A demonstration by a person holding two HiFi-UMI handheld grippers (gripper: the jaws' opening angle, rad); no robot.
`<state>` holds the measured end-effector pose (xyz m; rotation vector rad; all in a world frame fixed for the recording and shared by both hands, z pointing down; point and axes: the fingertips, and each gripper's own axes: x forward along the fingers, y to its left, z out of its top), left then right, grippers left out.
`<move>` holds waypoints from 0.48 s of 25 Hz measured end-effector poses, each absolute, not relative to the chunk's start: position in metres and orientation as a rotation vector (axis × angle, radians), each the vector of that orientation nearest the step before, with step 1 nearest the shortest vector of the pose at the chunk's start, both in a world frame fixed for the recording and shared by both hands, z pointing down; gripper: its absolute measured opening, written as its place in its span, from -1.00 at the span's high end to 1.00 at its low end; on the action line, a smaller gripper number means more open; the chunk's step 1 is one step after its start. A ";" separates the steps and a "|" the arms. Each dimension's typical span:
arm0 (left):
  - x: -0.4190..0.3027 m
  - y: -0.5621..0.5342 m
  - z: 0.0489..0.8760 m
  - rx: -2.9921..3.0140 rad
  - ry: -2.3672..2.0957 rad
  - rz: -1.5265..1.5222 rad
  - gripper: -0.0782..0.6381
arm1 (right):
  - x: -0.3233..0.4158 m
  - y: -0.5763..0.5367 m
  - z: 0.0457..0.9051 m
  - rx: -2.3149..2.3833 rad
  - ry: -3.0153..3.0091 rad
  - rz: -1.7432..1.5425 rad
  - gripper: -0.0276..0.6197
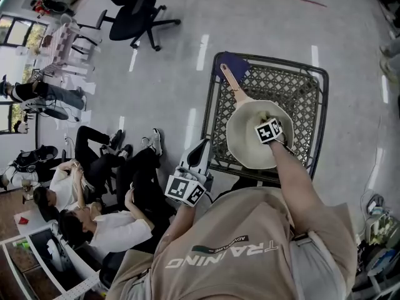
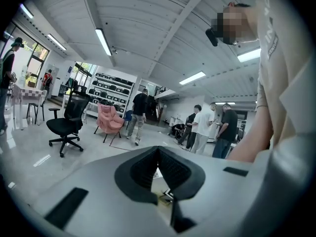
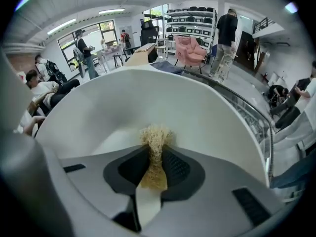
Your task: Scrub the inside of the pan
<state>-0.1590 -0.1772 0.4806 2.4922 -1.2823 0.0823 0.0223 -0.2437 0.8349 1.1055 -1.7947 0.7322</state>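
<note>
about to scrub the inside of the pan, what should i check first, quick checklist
1. Scrubber gripped: ok. The right gripper has its pads pressed on the straw-coloured scrubber.
2. Scrubber inside the pan: ok. Its tuft is at the white inner wall, but actual contact: cannot tell.
3. Pan seated: ok. It sits flat on the mesh table, with the handle pointing away from the person.
4. Pan steadied: not ok. The left gripper is shut and empty. It is beside the table's near corner, not on the handle.
5. Soap or water in the pan: cannot tell.
</note>
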 end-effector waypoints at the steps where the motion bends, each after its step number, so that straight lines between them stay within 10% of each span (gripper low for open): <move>1: -0.159 -0.176 0.482 2.492 -1.278 0.080 0.73 | 0.027 -0.243 0.836 1.120 -1.763 0.712 0.64; 12: -0.167 -0.166 0.477 2.475 -1.317 0.041 0.73 | -0.012 -0.213 0.826 1.046 -1.797 0.708 0.64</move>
